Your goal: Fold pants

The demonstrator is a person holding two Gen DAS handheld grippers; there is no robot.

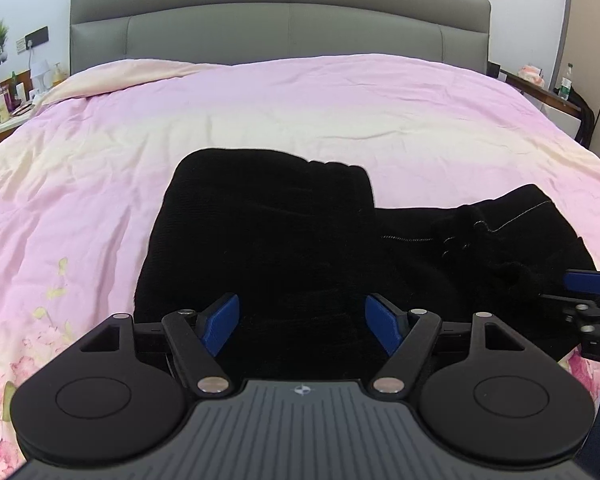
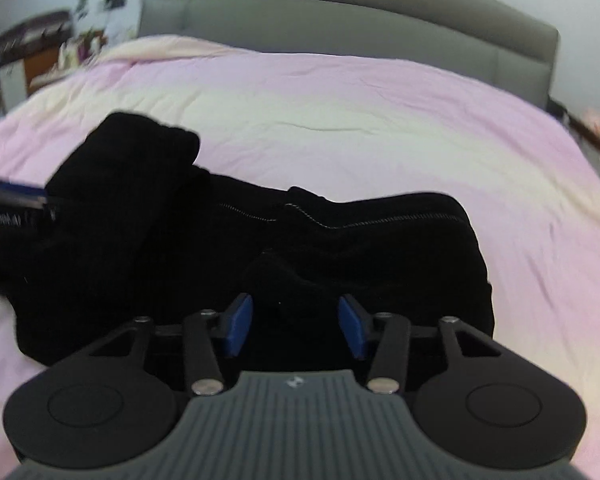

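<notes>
Black pants (image 1: 268, 240) lie bunched and partly folded on the pink bed cover (image 1: 260, 112). The left part is a folded block; the right part is a rumpled heap with a pale stitched seam (image 1: 512, 220). My left gripper (image 1: 302, 322) is open, its blue pads over the near edge of the folded block, holding nothing. My right gripper (image 2: 296, 320) is open above the near edge of the rumpled heap (image 2: 340, 248). It also shows at the right edge of the left wrist view (image 1: 588, 284). The left gripper's fingers (image 2: 12, 194) show at the left of the right wrist view.
A grey padded headboard (image 1: 280, 24) stands at the far end of the bed. A cluttered side table (image 1: 4, 100) is at the far left, another (image 1: 540, 88) with a bottle at the far right. The bed cover (image 2: 380, 128) stretches wide beyond the pants.
</notes>
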